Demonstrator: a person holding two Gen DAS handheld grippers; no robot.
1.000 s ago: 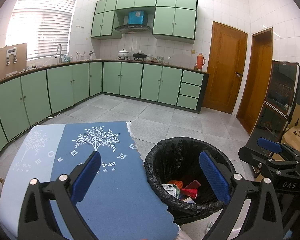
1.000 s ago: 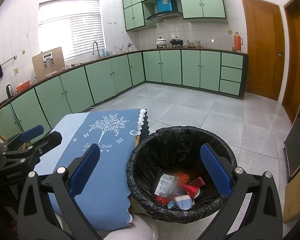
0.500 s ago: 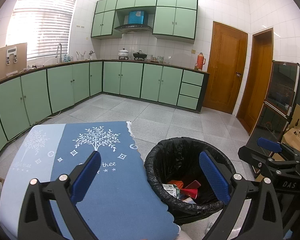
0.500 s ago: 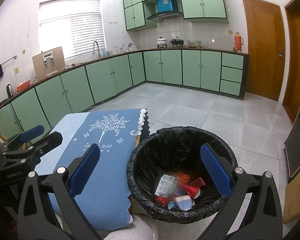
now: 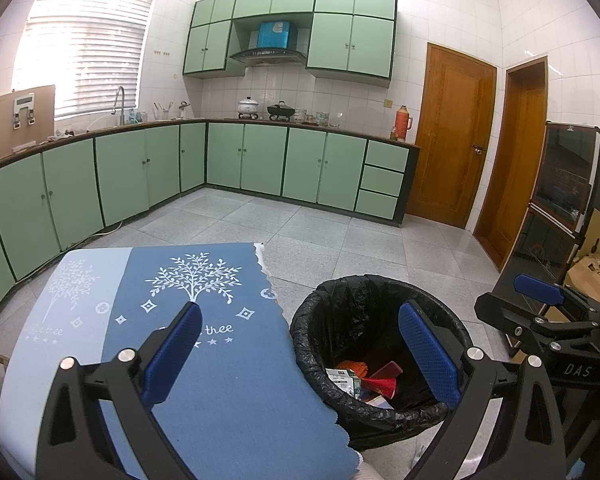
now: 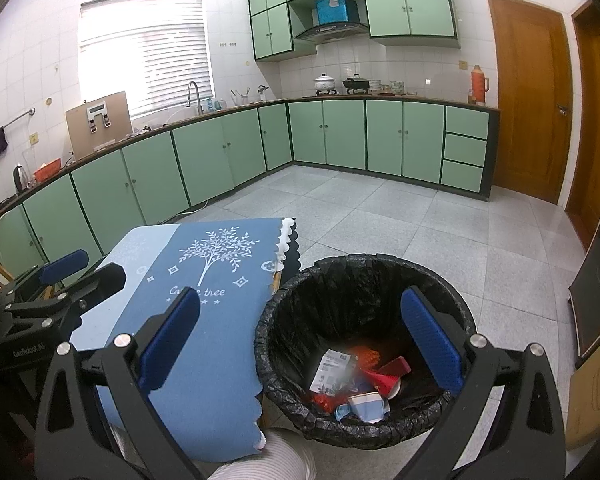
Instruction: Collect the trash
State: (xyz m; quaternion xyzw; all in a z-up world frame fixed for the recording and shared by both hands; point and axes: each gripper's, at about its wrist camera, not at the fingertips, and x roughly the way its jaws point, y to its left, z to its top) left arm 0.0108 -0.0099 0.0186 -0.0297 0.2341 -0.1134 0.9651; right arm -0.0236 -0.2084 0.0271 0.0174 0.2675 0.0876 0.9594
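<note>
A black-lined trash bin [image 5: 340, 312] [image 6: 340, 292] stands on the floor just right of a small table with a blue tree-print cloth [image 5: 204, 380] [image 6: 204, 320]. Inside the bin lie wrappers and scraps [image 5: 364, 378] [image 6: 352, 380], red, orange and white. My left gripper [image 5: 300, 348] hovers open over the table's right edge and the bin, holding nothing. My right gripper [image 6: 300, 340] is also open and empty, above the bin's left rim. The cloth carries no loose items that I can see. Each gripper shows at the edge of the other's view.
Green base cabinets [image 5: 140, 176] run along the left and back walls under a countertop with pots and a red thermos [image 5: 404, 120]. Wooden doors [image 5: 452, 136] stand at the right, a dark glass-front cabinet [image 5: 560, 184] beside them. Grey tiled floor [image 6: 380, 216] spreads beyond the bin.
</note>
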